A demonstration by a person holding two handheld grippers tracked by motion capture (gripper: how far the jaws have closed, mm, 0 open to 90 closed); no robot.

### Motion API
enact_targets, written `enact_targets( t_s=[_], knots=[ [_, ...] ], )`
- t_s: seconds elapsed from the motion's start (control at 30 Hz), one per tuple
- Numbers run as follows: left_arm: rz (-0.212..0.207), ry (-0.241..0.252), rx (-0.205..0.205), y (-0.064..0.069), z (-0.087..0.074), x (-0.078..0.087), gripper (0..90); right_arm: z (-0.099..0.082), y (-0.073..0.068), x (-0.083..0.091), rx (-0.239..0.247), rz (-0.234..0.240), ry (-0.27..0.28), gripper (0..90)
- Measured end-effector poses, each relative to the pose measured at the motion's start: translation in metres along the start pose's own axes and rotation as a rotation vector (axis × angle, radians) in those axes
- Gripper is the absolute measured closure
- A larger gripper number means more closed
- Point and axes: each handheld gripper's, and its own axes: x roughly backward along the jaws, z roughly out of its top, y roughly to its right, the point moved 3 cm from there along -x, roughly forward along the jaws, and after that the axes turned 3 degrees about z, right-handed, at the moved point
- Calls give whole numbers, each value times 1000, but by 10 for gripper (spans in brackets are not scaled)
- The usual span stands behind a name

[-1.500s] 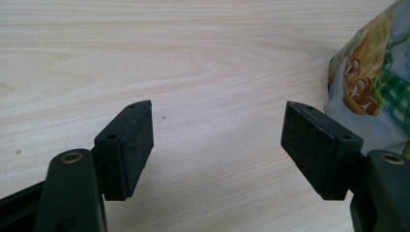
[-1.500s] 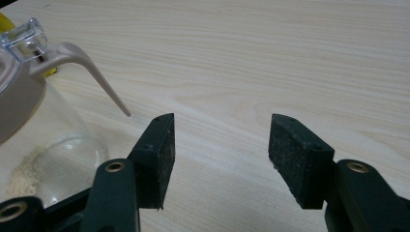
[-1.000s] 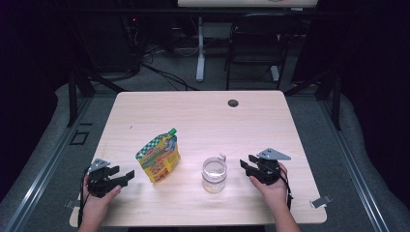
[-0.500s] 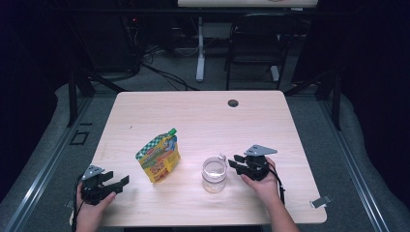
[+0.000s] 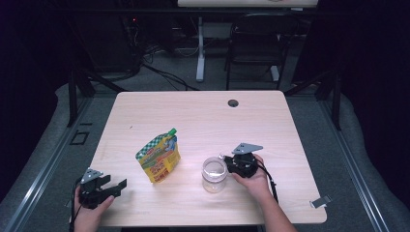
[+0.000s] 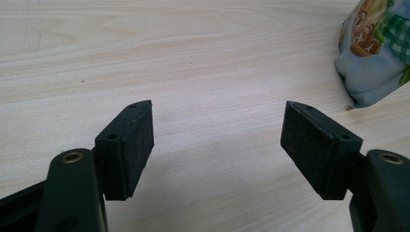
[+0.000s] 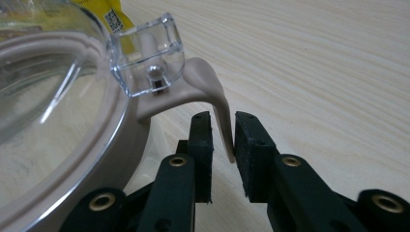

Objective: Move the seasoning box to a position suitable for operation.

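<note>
A clear jar (image 5: 214, 174) with a beige-rimmed lid (image 7: 48, 121) stands near the table's front. A beige latch tab (image 7: 220, 106) hangs from a clear clasp (image 7: 147, 53) on its side. My right gripper (image 5: 227, 165) sits just right of the jar. Its jaws (image 7: 223, 130) have just been closing with the tab between them: the right pad touches it and a sliver of gap shows at the left pad. A colourful spouted pouch (image 5: 158, 156) lies left of the jar. My left gripper (image 5: 118, 186) rests open at the front left corner, with nothing between its pads (image 6: 217, 140) and the pouch (image 6: 377, 53) ahead to its right.
The light wooden table (image 5: 203, 121) has a dark cable grommet (image 5: 233, 103) near its far edge. A small metal clip (image 5: 320, 202) lies at the front right corner. A chair (image 5: 251, 43) and table legs stand beyond the far edge.
My right gripper moved left up to the jar and its jaws narrowed around the latch tab. The left hand slid slightly toward the table's near edge.
</note>
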Motion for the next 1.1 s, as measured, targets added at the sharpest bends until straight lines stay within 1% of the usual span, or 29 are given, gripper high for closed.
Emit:
enact_targets(
  t_s=[0.03,0.07,0.17,0.2,0.23,0.3,0.33,0.37,0.4,0.43,0.47,0.5,0.6,0.67,0.7,0.73,0.8,0.83,0.9,0.93,0.97,1.0,1.03,1.07,1.1],
  knots=[
    [0,0,0,0,0,0,279,0,0,0,0,0,0,781],
    [0,-1,0,0,0,0,279,0,1,0,-2,0,1,807],
    [-3,-6,-1,1,0,0,280,0,1,0,-7,1,1,811],
    [-3,-2,-5,2,1,-1,280,0,0,0,6,-14,3,816],
    [-3,-2,-5,2,1,-1,280,0,0,0,6,-14,3,816],
    [-6,-1,-8,3,1,-1,280,1,-2,1,21,-35,-10,822],
    [-11,-2,-15,5,2,-2,280,0,-5,2,18,-59,-7,826],
    [-11,-2,-15,5,2,-2,280,0,-5,2,18,-59,-7,826],
    [-14,-1,-19,6,3,-2,280,0,-8,3,15,-86,-15,829],
    [-14,-1,-19,6,3,-2,280,0,-8,3,15,-86,-15,829],
    [-16,4,-21,7,4,-4,280,-1,-11,5,2,-116,-13,830],
    [-16,4,-21,7,4,-4,280,-1,-11,5,2,-116,-13,830],
    [-26,1,-30,9,6,-5,280,-4,-16,7,-51,-158,-4,833],
    [-32,6,-35,12,9,-8,280,-6,-22,10,-60,-189,-14,845],
    [-32,6,-35,12,9,-8,280,-6,-22,10,-60,-189,-14,845],
    [-37,5,-41,13,10,-10,280,-8,-26,12,-67,-207,-18,849],
    [-40,2,-47,14,11,-11,280,-9,-28,13,-63,-214,-18,852],
    [-44,0,-58,16,13,-12,280,-9,-29,14,-61,-213,-20,853],
    [-46,-2,-62,17,13,-13,280,-10,-29,15,-54,-215,-25,854],
    [-45,3,-65,18,14,-14,280,-11,-32,16,-50,-226,-27,858],
    [-50,2,-73,20,16,-15,280,-11,-33,17,-38,-224,-37,858],
    [-51,4,-77,21,16,-16,280,-12,-35,18,-41,-222,-33,857],
    [-53,3,-77,21,17,-16,280,-12,-36,18,-34,-212,-37,851],
    [-54,0,-79,22,17,-17,280,-13,-37,20,-43,-194,-45,840],
    [-54,0,-79,22,17,-17,280,-13,-37,20,-43,-194,-45,840]
  ],
)
